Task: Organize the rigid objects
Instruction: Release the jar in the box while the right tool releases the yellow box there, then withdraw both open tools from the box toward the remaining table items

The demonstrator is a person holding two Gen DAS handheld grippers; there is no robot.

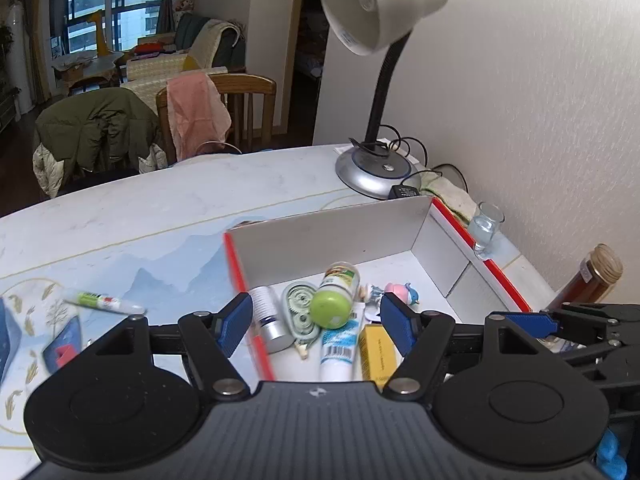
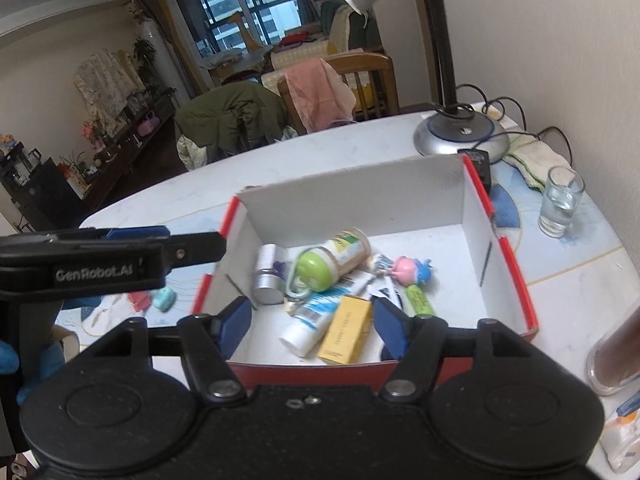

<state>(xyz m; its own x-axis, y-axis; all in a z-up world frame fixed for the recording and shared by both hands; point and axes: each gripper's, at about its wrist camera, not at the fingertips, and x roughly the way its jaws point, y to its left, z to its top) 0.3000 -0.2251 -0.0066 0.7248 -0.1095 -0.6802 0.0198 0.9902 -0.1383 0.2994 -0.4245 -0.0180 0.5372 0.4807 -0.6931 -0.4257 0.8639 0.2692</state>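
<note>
A white cardboard box with red edges [image 1: 320, 240] [image 2: 360, 200] stands on the table. Inside lie a green-capped bottle [image 1: 334, 300] [image 2: 332, 258], a silver cylinder [image 1: 270, 318] [image 2: 267, 276], a white tube [image 1: 338, 348] [image 2: 316, 316], a yellow carton [image 1: 378, 354] [image 2: 346, 330] and a pink toy figure [image 1: 400, 292] [image 2: 410, 268]. My left gripper [image 1: 316, 322] hovers open above the box's left edge, holding nothing. Above the box's near edge my right gripper [image 2: 313, 322] is open and empty too. Left of the box lie a white-green pen [image 1: 104, 302] and a teal eraser [image 2: 164, 298].
A silver desk lamp [image 1: 376, 170] [image 2: 460, 134] stands behind the box with its adapter and cords. A glass of water [image 1: 484, 228] [image 2: 560, 206], a cloth [image 2: 532, 162] and a brown jar [image 1: 588, 284] sit by the wall at right. Chairs with clothes [image 1: 192, 112] stand beyond the table.
</note>
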